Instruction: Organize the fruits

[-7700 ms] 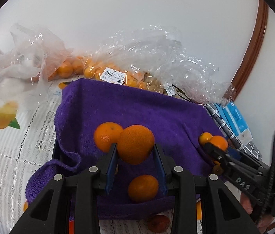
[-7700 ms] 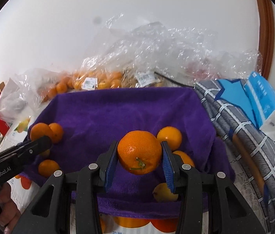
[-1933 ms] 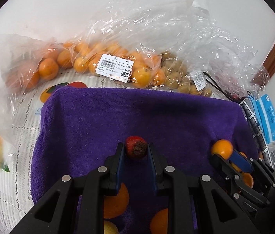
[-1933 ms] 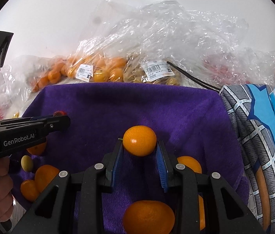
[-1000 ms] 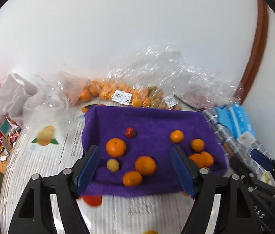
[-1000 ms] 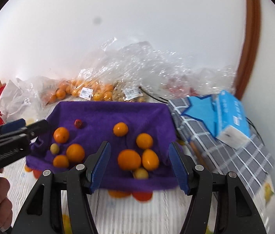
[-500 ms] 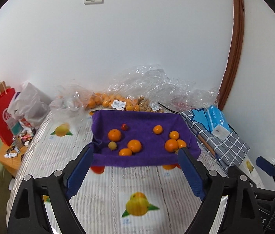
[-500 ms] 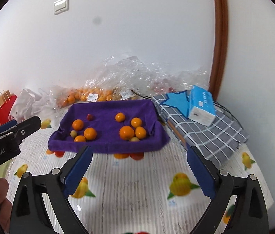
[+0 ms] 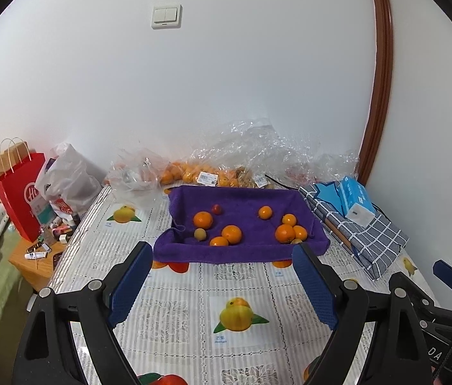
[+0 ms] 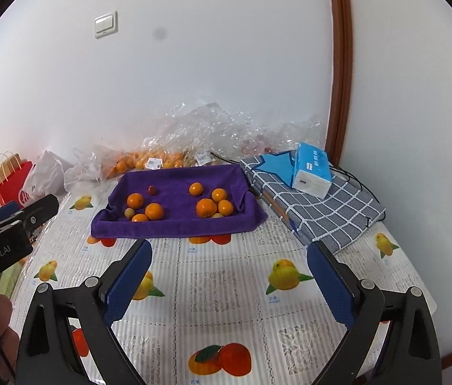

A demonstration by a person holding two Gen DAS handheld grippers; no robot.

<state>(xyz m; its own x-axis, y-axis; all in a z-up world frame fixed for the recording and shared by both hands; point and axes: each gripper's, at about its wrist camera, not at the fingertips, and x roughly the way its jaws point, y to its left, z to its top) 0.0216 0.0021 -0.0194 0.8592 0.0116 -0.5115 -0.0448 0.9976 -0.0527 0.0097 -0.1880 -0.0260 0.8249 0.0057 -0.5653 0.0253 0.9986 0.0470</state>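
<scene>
Purple towel (image 9: pixel 245 221), frame centre: oranges (image 9: pixel 231 234) in two loose clusters. Left tool (image 9: pixel 222 285) and right tool (image 10: pixel 227 280) both spread, empty, lower frame. Risk: fruit rolling off the towel's sagging front edge if nudged

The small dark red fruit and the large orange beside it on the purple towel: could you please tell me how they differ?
The small dark red fruit is much smaller and darker than the large orange. It lies farther back on the purple towel, nearer the wall. Both are round and rest loose.

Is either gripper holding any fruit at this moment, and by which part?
Nothing is held. The left gripper and right gripper are both wide open above the tablecloth, well short of the fruits on the purple towel.
</scene>
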